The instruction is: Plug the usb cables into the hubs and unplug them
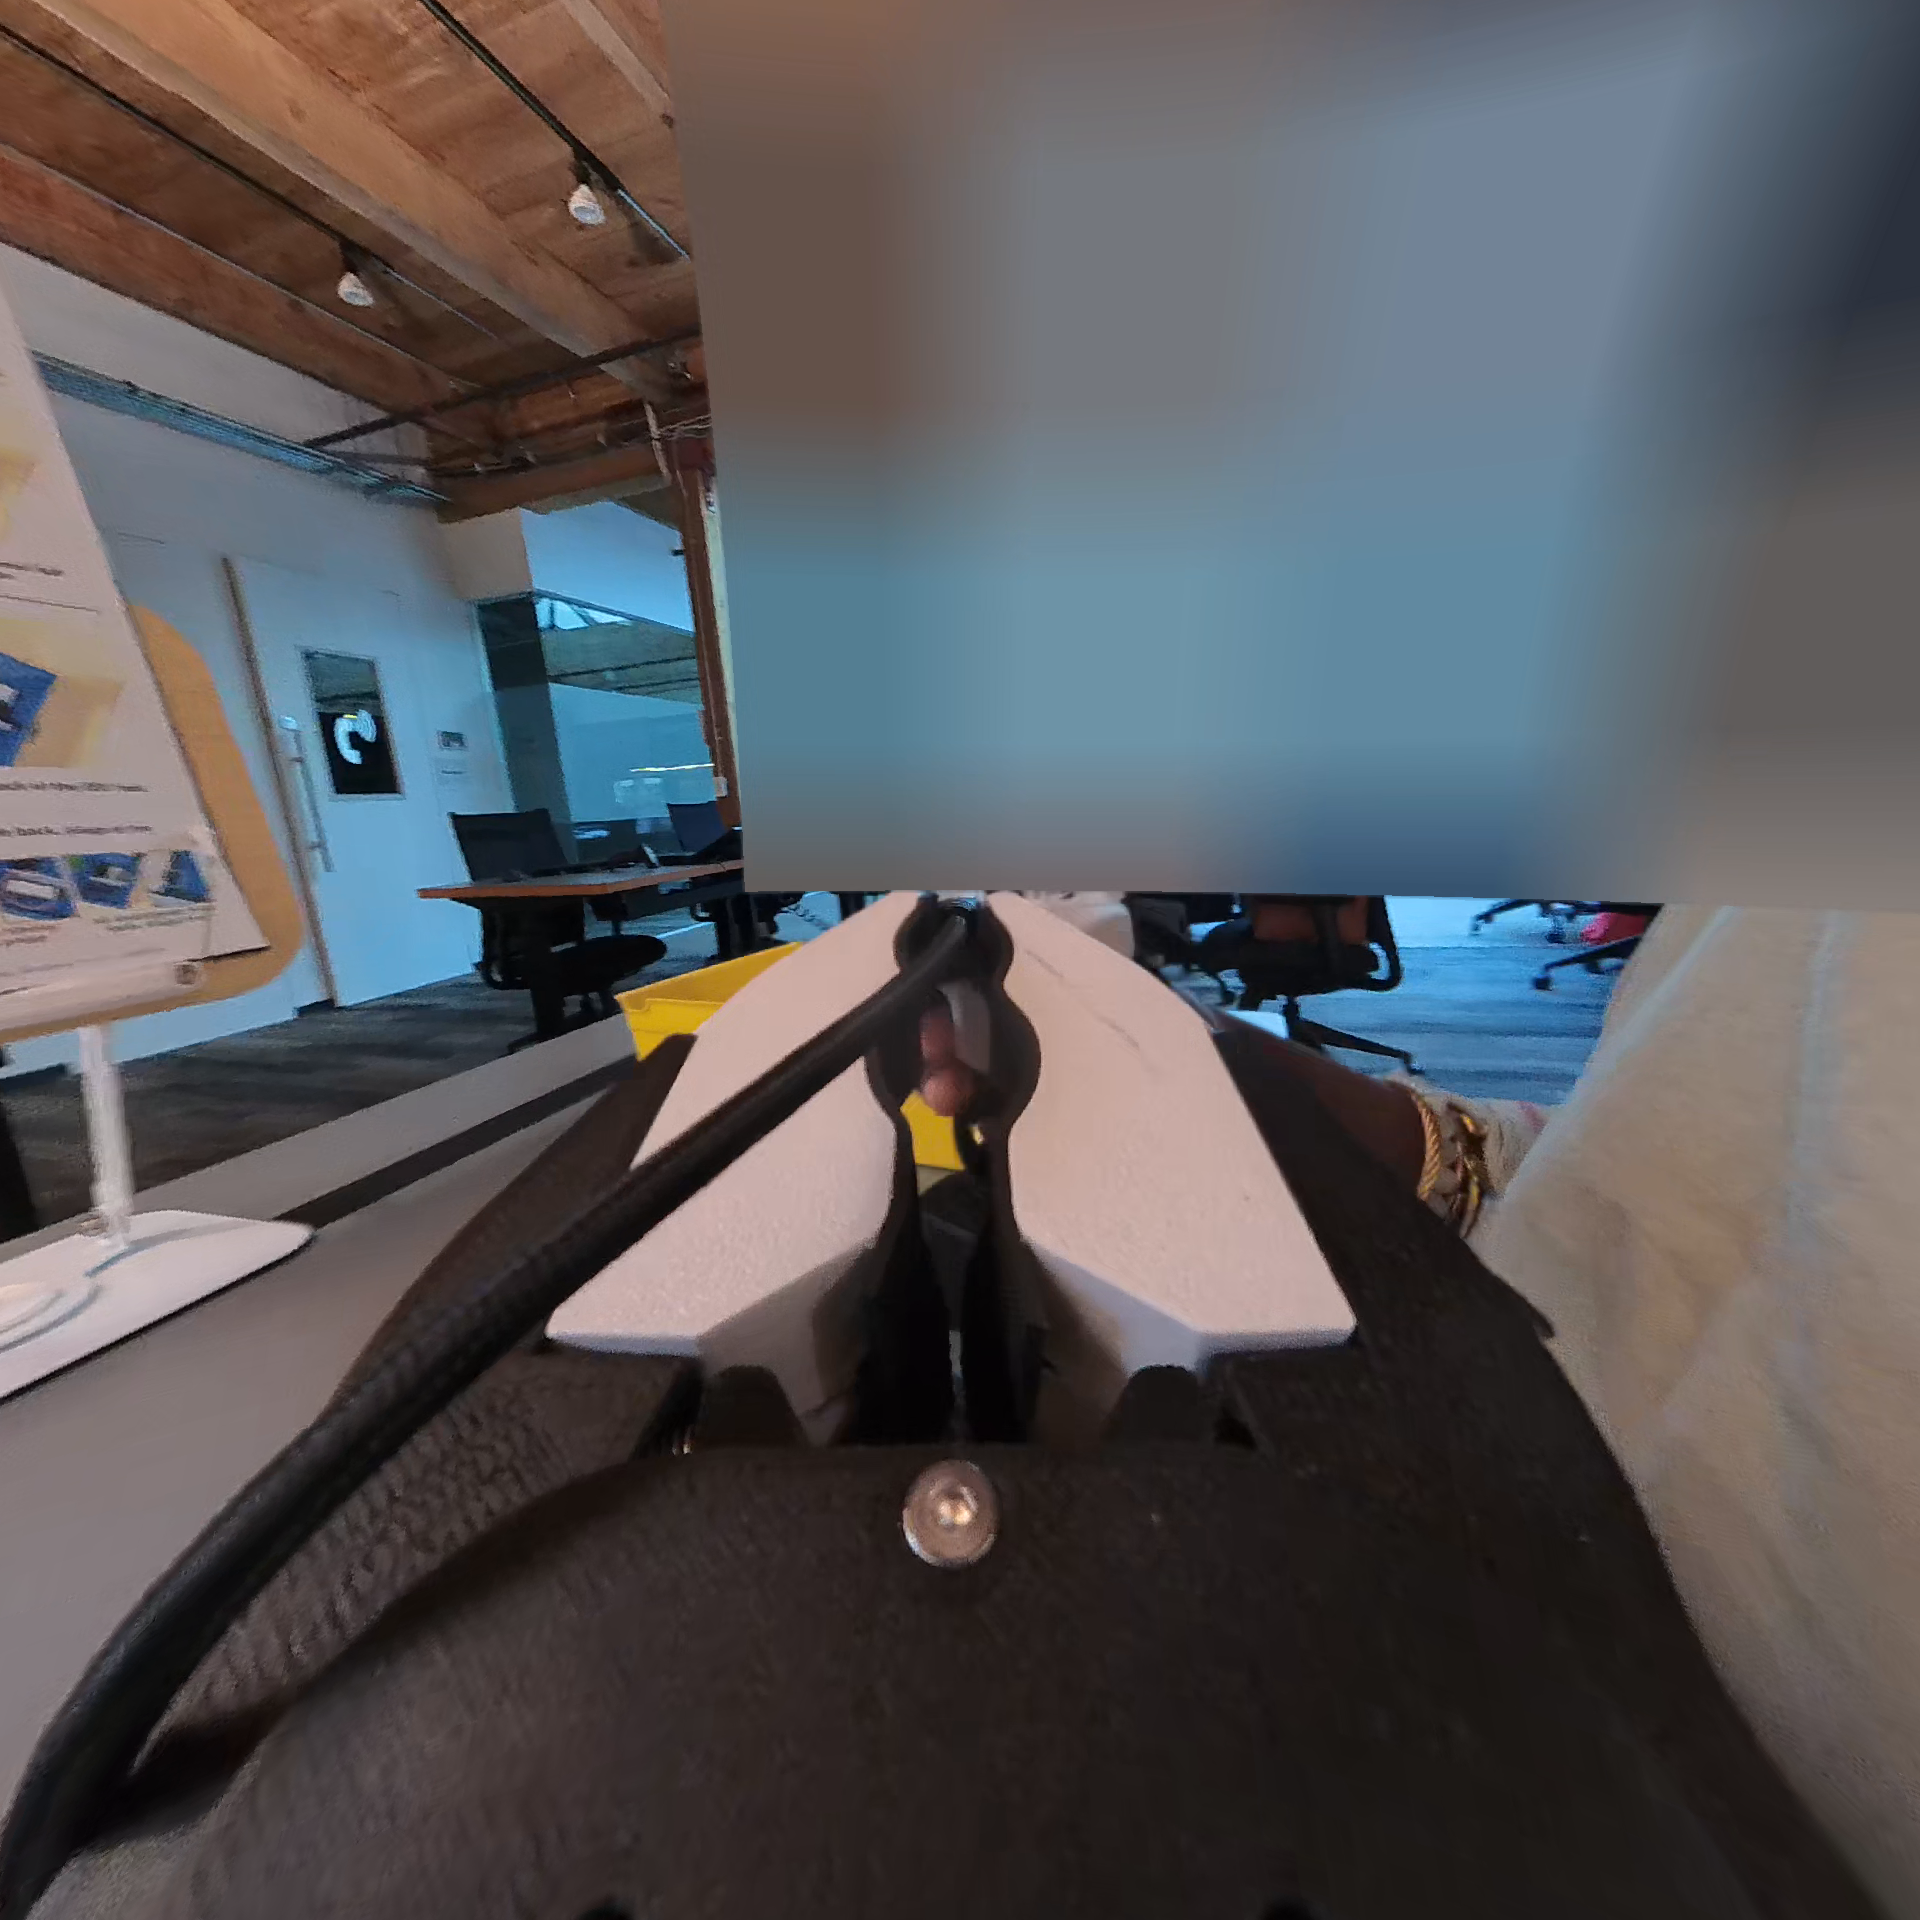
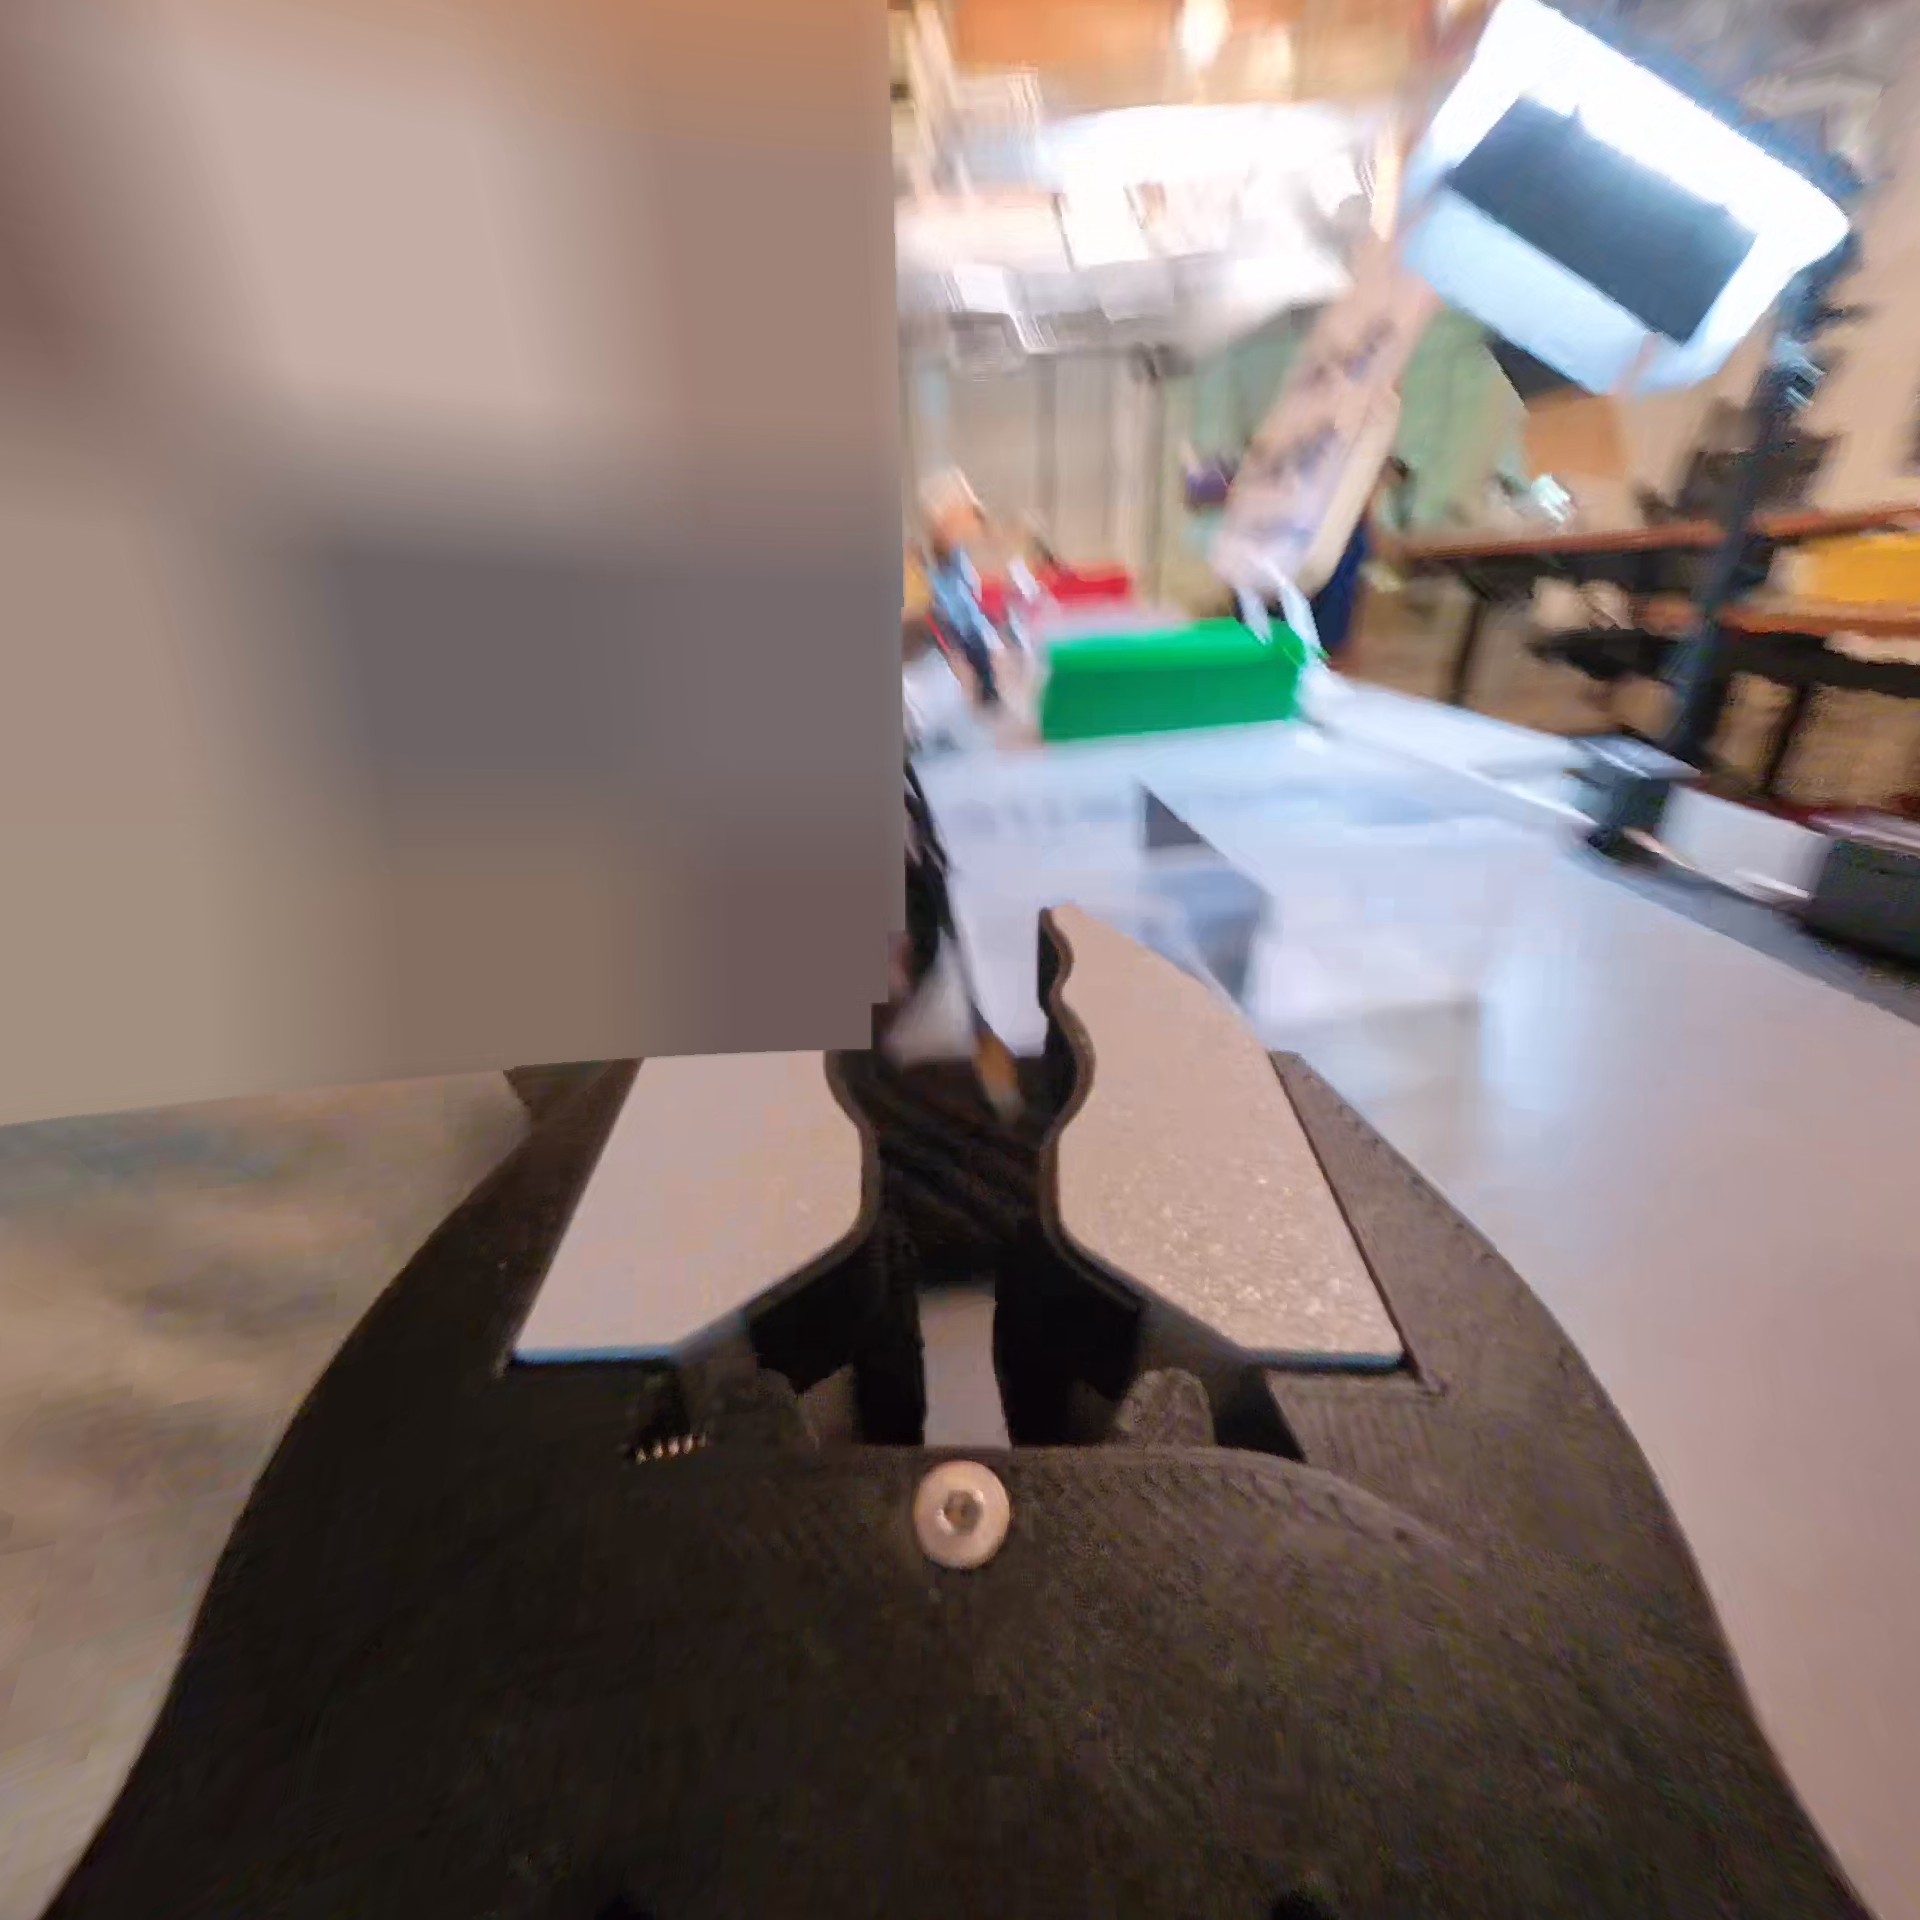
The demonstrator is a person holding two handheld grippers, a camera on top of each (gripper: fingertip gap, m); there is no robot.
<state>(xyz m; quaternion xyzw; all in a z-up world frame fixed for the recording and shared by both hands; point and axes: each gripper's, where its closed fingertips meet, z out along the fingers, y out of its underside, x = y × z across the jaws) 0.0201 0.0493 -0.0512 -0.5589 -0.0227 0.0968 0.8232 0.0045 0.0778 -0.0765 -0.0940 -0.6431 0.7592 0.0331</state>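
While left tongs (image 1: pixel 951 914) clench black cable (image 1: pixel 582 1236), yellow bin (image 1: pixel 686 1003) behind; right tongs (image 2: pixel 966 997) state unclear.

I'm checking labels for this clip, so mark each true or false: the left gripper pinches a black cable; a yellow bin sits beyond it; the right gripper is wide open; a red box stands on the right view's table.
1. The left gripper pinches a black cable: true.
2. A yellow bin sits beyond it: true.
3. The right gripper is wide open: false, its fingers stand close together.
4. A red box stands on the table: false, a green box.
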